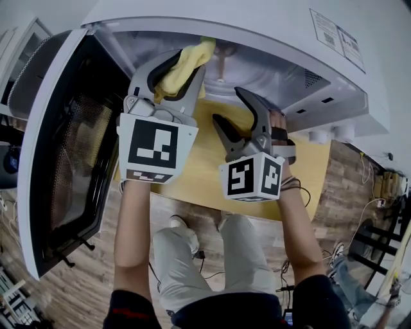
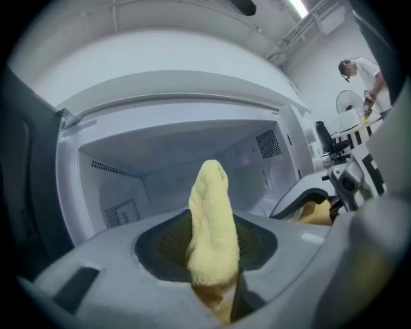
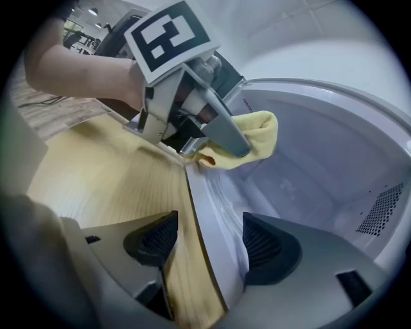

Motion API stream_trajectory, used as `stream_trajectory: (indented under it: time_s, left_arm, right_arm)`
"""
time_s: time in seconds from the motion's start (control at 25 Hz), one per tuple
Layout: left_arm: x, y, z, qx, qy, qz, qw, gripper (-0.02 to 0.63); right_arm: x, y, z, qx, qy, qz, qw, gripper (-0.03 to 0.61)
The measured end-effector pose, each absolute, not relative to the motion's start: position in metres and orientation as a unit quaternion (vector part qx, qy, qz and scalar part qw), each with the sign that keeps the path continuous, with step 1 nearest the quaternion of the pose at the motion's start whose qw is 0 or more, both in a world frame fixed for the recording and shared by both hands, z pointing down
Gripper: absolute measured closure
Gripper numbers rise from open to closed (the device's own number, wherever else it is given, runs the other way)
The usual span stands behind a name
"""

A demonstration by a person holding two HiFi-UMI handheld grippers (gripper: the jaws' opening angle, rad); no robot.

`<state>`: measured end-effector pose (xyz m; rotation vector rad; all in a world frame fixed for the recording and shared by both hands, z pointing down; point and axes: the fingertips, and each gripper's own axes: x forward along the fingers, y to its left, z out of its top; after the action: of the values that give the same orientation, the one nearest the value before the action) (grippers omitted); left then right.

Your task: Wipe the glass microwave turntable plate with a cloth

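From the head view, the left gripper (image 1: 189, 61) is up at the mouth of the open microwave (image 1: 212, 19) with the yellow cloth (image 1: 176, 74) pinched between its jaws. The right gripper (image 1: 229, 106) hangs just beside it, low at the front of the oven above the wooden table (image 1: 205, 173), jaws spread and carrying nothing. The left gripper view looks straight into the white cavity. The jaws are clamped on the cloth, whose free end sticks up, and it touches no surface that I can see. In the right gripper view the wide jaws straddle the oven's front sill (image 3: 205, 244). Just past it, faint curved ridges on the cavity floor look like the rim of the glass turntable plate (image 3: 228, 218), in its place inside. By my reckoning the wiping has not begun: the cloth is in hand, and reaching in and rubbing the glass is all left to do.
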<state>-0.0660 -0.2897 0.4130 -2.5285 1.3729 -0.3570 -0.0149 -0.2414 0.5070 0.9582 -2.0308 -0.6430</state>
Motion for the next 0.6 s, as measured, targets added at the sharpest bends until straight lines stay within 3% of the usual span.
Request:
stream_trajectory:
  time_s: [0.6]
  left_arm:
    - [-0.039, -0.316, 0.424, -0.866, 0.453, -0.156, 0.142, 0.476]
  right_arm:
    - [-0.017, -0.241, 0.507, 0.367, -0.803, -0.259, 0.392, 0.301]
